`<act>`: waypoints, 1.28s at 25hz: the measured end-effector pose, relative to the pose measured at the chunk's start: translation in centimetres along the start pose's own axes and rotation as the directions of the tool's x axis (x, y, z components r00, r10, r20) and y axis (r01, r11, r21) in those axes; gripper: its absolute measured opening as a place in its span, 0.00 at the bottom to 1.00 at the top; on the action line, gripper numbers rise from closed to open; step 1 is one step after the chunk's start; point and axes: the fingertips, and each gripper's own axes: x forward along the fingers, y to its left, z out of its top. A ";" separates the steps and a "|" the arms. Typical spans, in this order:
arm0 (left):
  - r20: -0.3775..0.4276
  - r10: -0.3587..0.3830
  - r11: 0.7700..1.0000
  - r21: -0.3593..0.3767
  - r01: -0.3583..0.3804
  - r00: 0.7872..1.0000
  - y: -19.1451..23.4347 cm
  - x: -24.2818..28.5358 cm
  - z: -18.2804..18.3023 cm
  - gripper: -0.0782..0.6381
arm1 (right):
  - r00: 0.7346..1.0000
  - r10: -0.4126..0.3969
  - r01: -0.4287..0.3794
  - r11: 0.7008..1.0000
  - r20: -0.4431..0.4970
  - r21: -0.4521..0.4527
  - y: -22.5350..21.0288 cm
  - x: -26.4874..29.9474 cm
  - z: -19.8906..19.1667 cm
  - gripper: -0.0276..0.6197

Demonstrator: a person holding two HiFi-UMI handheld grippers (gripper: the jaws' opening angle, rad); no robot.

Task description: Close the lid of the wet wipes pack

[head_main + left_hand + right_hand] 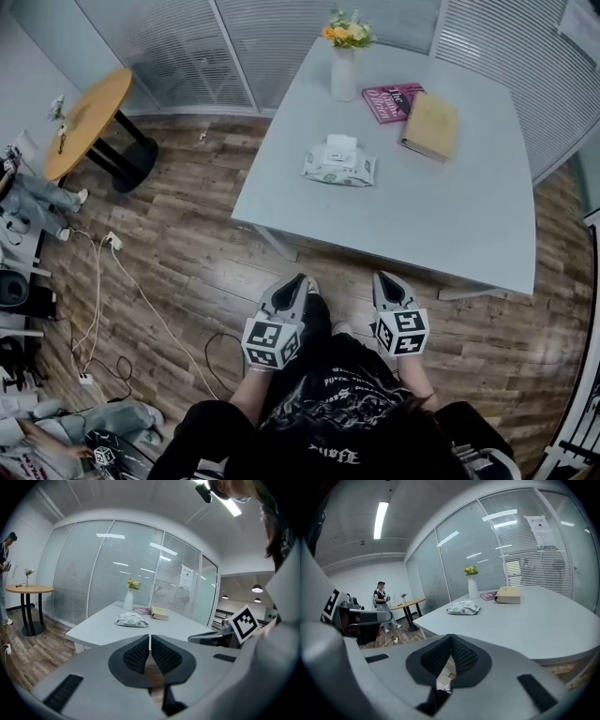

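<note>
The wet wipes pack (338, 165) lies on the pale grey table (450, 225), near its left side; its white lid stands raised at the pack's far side. It also shows as a small pack (132, 619) in the left gripper view and as the same pack (463, 608) in the right gripper view. My left gripper (298, 282) and right gripper (386, 279) hang side by side over the wooden floor, short of the table's near edge and well apart from the pack. Both have their jaws shut with nothing between them.
At the table's far end stand a white vase with flowers (344, 58), a pink book (393, 101) and a tan book (431, 125). A round wooden table (86, 122) stands at the left, with cables (103, 281) on the floor. A person (382, 603) stands by it.
</note>
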 end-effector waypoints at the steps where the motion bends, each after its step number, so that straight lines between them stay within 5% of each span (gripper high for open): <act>1: -0.006 -0.003 1.000 0.002 0.003 1.000 0.3 0.6 -0.1 0.13 | 1.000 -0.005 0.005 1.000 0.003 0.005 -0.4 0.3 0.3 0.04; 8: -0.001 -0.043 0.999 -0.025 0.043 0.999 3.4 6.6 2.4 0.13 | 0.997 -0.063 0.062 0.998 0.036 0.017 -3.6 3.4 4.3 0.04; 25: 0.016 -0.178 0.983 0.051 0.177 0.984 10.0 17.2 9.2 0.13 | 0.985 -0.155 0.149 0.985 0.076 0.085 -6.0 13.4 11.8 0.04; 32: -0.010 -0.223 0.970 0.091 0.223 0.975 12.4 20.1 10.7 0.13 | 0.989 -0.119 0.112 0.991 0.092 0.070 -6.3 18.1 15.9 0.04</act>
